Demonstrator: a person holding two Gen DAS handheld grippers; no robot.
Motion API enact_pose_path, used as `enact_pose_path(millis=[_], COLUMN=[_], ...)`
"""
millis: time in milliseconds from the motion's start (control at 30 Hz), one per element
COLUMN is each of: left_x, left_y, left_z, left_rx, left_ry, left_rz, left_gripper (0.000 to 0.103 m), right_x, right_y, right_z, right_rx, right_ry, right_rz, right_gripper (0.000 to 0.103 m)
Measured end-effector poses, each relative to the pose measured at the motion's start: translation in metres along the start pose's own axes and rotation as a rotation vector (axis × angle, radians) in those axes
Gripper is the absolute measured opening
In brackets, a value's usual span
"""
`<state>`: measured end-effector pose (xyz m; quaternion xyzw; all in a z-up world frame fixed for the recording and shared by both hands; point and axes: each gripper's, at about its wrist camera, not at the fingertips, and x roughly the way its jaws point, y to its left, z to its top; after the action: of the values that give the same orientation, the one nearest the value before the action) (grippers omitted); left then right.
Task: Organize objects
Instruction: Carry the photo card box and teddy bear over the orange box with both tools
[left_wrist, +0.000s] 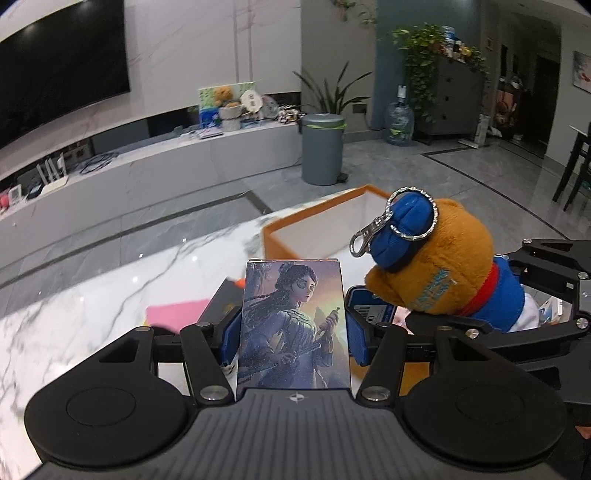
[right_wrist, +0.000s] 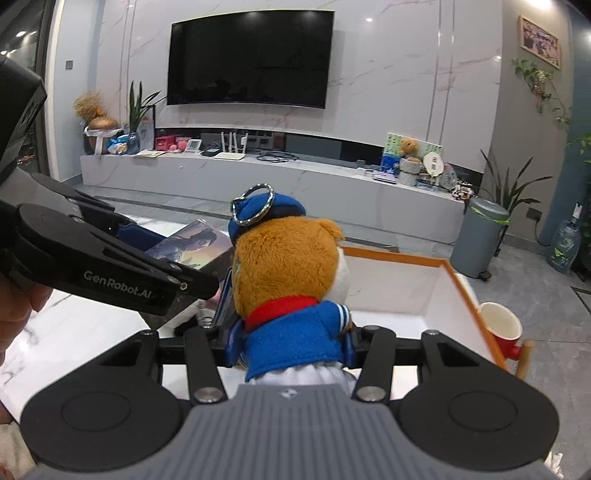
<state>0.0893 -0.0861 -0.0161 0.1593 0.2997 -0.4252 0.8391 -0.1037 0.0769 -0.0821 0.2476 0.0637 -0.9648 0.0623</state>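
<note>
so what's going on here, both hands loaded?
Yes. A person is tidying with two handheld tongs. The left tongs are shut on an illustrated card box; the right tongs are shut on a plush bear keychain in a blue sailor outfit. Both are held above the marble table, just short of the open orange-rimmed box. Nothing dropped in yet.

Plush bear's (right_wrist: 291, 280) face hidden (turned away)

Dim, cool indoor light; sharp centres, fisheye bending at edges, slight blur.
</note>
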Motion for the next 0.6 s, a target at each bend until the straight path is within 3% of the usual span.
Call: enact_pose_path(millis=[200,433,467,600], left_x=[0.015,0.033,0.036,0.048], left_y=[-0.018,-0.024,-0.026,-0.036], left_z=[0.015,0.037,0.040,0.049], left_rx=[0.022,-0.026,0.022,0.039], left_ry=[-0.004,-0.015,-0.012,-0.007], left_rz=[-0.020,-0.053,-0.124,-0.136], left_gripper=[0.065,0.065,0.065,0.065], right_x=[0.001,0.017,0.020,0.036], right_y=[-0.032,-0.067,-0.071,-0.090], right_z=[0.005,0.009,0.010,0.015], right_rx=[0.030,0.070,0.079,0.095], right_ry=[-0.011,0.003,0.002,0.022], right_rz=[-0.034,-0.061,-0.068,-0.077], right_gripper=[0.051,0.051,0.051,0.051])
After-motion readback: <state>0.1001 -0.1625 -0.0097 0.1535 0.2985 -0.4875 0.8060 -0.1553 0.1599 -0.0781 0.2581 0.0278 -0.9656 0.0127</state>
